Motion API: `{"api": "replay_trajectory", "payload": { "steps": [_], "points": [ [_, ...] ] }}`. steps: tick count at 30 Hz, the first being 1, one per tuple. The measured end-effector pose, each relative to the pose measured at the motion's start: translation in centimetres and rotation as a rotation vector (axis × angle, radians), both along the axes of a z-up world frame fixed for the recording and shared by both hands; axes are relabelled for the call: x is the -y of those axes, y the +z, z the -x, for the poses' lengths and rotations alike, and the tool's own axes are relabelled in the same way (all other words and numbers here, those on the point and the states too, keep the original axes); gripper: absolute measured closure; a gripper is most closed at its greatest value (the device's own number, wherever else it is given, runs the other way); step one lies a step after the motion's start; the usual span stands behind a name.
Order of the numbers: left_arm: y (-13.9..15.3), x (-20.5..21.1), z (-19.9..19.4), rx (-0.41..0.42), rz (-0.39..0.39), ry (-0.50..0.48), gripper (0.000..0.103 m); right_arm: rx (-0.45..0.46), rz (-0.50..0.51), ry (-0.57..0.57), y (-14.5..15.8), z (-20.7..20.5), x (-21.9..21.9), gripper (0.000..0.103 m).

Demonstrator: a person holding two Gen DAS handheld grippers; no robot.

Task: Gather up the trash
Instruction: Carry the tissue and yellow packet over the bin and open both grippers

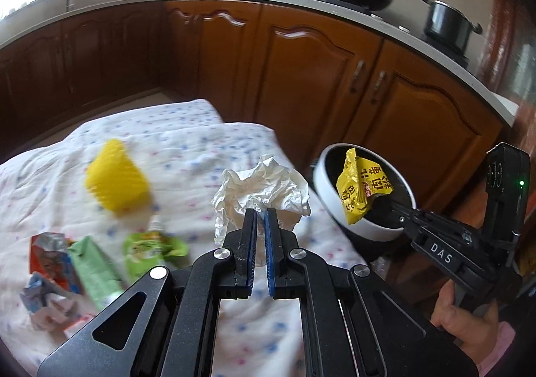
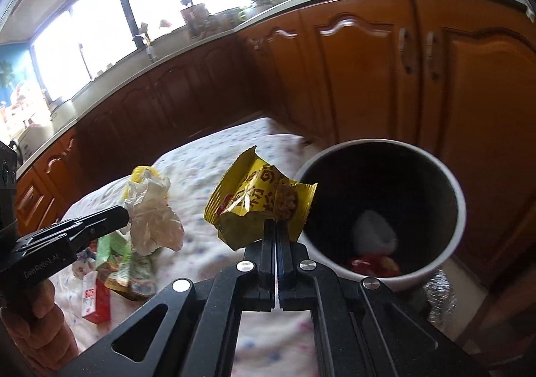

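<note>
— Right claw [image 2: 275, 226] pinching yellow snack wrapper [image 2: 258, 199] beside white bin [image 2: 449, 182]'s rim; left claw [image 1: 260, 214] clamped on crumpled paper [image 1: 261, 186] above the bed [image 1: 187, 142].
— Risky: releasing short of the rim, dropping outside.

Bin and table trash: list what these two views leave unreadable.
- Bin contents: right wrist view shows only something white and something red at the dark bottom; the left wrist view's yellow wrapper covers the opening.
- Yellow object on the cloth: motion-blurred in the left wrist view, hidden behind the crumpled paper in the right.
- Cartons near the left edge: blurred, print unreadable.
- Cloth: what lies under it is covered.
</note>
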State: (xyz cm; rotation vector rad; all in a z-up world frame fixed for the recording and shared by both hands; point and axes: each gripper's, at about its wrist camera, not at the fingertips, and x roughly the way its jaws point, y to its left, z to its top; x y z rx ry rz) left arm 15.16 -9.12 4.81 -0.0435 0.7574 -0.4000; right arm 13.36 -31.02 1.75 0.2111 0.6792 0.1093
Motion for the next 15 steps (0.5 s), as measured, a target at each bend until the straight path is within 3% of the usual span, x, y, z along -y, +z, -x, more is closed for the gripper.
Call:
{"api": "replay_trajectory", "payload": {
  "steps": [15],
  "points": [
    [-0.8, 10.1, -2.0, -0.035, -0.02, -0.145, 0.099, -0.063, 0.01, -0.149, -1.6, -0.5, 7.7, 0.103]
  ]
}}
